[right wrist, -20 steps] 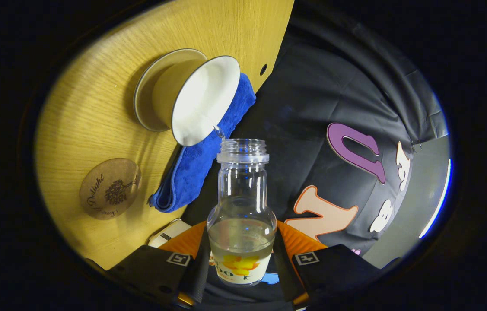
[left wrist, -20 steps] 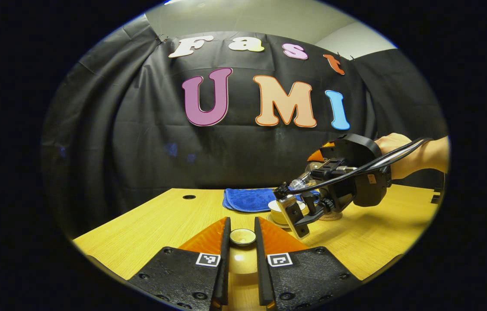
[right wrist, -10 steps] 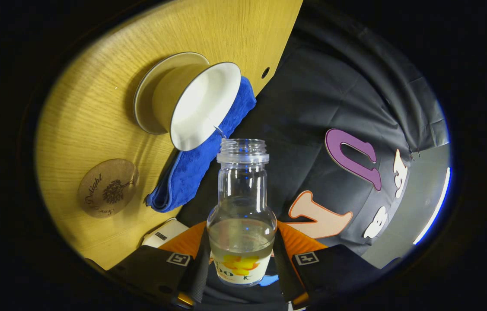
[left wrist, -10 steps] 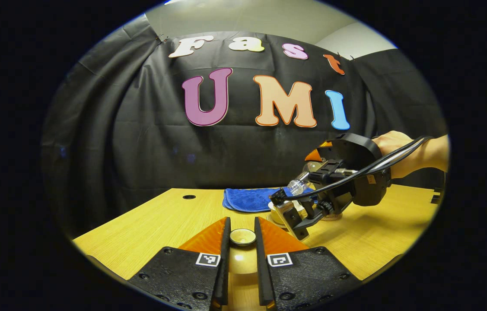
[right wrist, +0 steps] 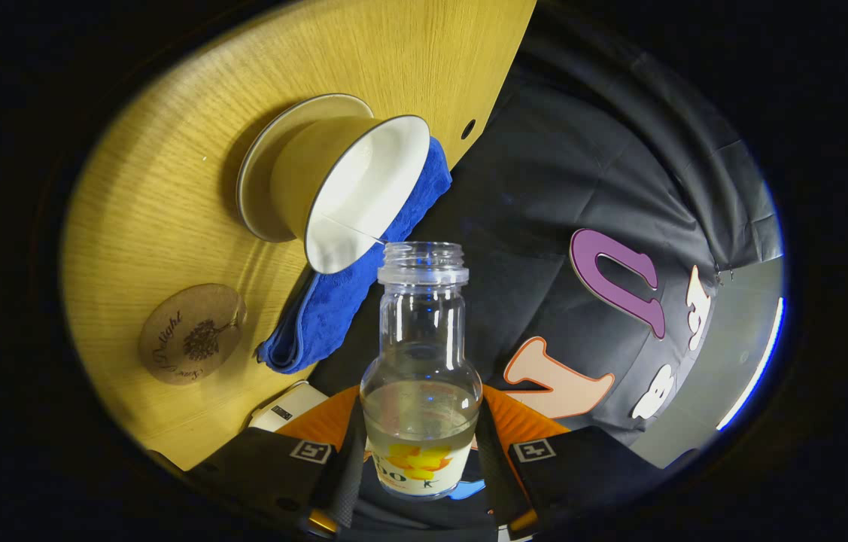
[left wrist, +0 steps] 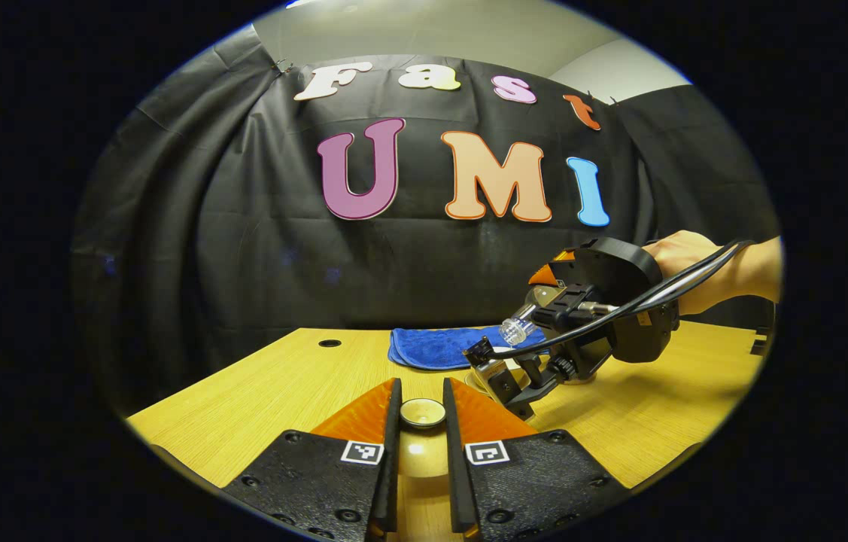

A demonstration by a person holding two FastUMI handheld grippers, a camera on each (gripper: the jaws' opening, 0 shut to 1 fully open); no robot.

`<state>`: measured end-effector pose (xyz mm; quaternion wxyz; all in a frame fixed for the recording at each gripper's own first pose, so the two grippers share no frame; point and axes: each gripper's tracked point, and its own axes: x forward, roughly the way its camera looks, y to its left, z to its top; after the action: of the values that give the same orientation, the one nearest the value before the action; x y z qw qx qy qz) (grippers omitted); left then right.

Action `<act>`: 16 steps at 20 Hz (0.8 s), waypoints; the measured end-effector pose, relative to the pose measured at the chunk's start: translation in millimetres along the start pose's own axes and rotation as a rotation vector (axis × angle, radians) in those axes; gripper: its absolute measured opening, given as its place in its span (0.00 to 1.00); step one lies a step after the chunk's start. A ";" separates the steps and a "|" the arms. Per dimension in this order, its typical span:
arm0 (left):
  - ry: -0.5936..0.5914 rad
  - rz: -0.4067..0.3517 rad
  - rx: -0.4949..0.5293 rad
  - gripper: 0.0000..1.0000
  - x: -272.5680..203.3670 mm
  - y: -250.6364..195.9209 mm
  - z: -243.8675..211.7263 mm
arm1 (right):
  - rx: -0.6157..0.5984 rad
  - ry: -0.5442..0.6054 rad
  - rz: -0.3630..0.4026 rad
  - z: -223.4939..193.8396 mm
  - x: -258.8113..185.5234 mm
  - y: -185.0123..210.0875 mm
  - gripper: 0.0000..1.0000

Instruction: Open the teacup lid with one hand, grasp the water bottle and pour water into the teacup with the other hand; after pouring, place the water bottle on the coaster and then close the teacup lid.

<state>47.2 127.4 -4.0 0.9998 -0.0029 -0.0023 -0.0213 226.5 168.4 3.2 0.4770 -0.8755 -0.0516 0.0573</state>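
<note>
Tipped a little further over the last second: bottle [right wrist: 421, 361] with its mouth brought closer to the cup [right wrist: 352, 192] rim, the right gripper [left wrist: 514, 376] seen lower and nearer the cup in the left gripper view. Pouring under way, judging by the thin thread of water running from the bottle mouth to the lower inner wall of the cup in the right gripper view. Lid [left wrist: 423, 412] already off, pinched between the left gripper [left wrist: 421, 421] fingers and held above the counter [left wrist: 281, 391], well apart from the cup. Right gripper [right wrist: 417, 459] clenched on the bottle's lower body, one finger each side at the label, neck and open mouth pointing forward along the fingers; some water left in the bottom part, neck clear. Cup standing on its saucer [right wrist: 258, 188] on the counter, just ahead of and left of the bottle mouth in the right gripper view, with the blue cloth [right wrist: 341, 301] beside and behind it. Coaster [right wrist: 193, 333] bare, near the cup and to its side. Done, as far as can be judged: lid opened, bottle grasped, pour begun. Left: finish the pour, right the bottle, stand it on the coaster, then bring the lid back over the cup. How full the cup is: cannot tell.
</note>
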 end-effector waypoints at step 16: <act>-0.001 0.004 0.002 0.25 1.4 0.5 0.3 | 1.257 -0.025 0.268 -4.9 -5.2 23.0 0.73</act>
<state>48.6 127.9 -3.7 0.9998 -0.0017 -0.0030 -0.0191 223.0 151.2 -13.2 0.8873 -0.4269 0.0962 0.1457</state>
